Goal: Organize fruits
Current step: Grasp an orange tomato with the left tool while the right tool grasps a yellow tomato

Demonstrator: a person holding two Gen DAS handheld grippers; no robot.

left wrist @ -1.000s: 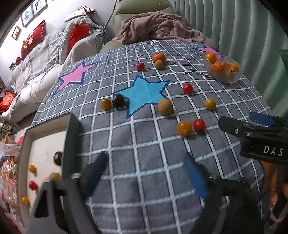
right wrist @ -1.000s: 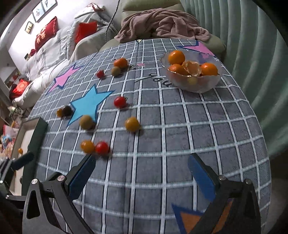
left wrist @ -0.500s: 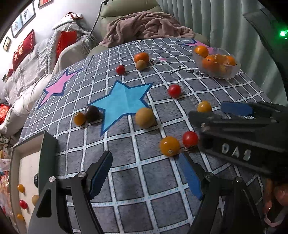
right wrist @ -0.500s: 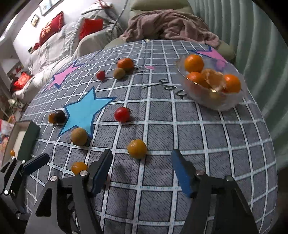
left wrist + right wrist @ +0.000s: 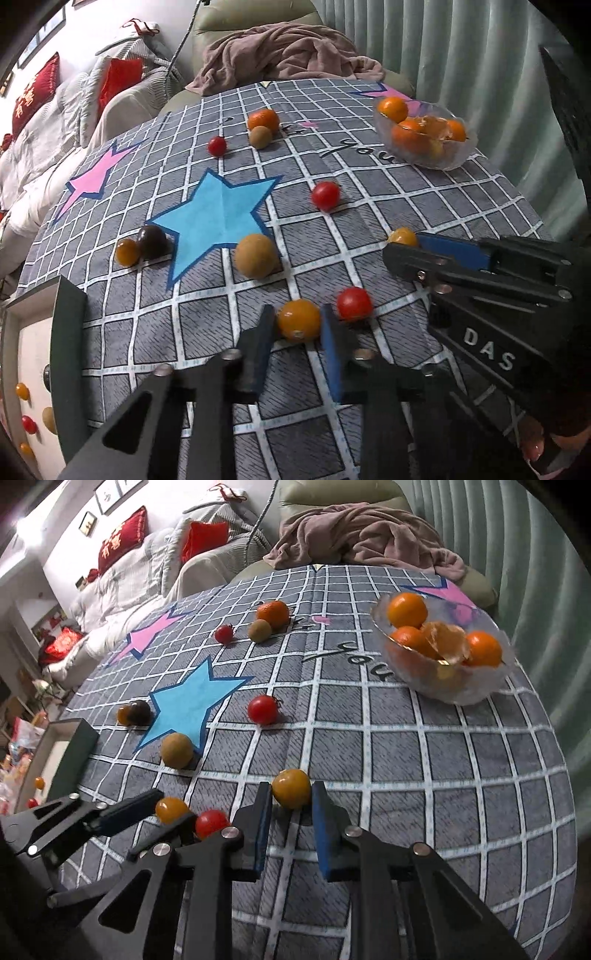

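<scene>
Small fruits lie scattered on a grey checked tablecloth. My left gripper (image 5: 297,323) has its jaws closed around an orange cherry tomato (image 5: 299,319) on the cloth, with a red cherry tomato (image 5: 354,303) just to its right. My right gripper (image 5: 290,797) has its jaws closed around another orange cherry tomato (image 5: 291,788). It also shows in the left wrist view (image 5: 402,236), at the right gripper's tip. Each gripper shows in the other's view.
A glass bowl (image 5: 458,690) of mandarins stands at the far right. A dark-rimmed white tray (image 5: 68,350) with small fruits sits at the left edge. A tan round fruit (image 5: 255,255), a red tomato (image 5: 325,195), a dark fruit (image 5: 151,242) and further fruits lie beyond.
Both grippers moved forward and down to the cloth, and their jaws narrowed from wide open to closing around an orange tomato each.
</scene>
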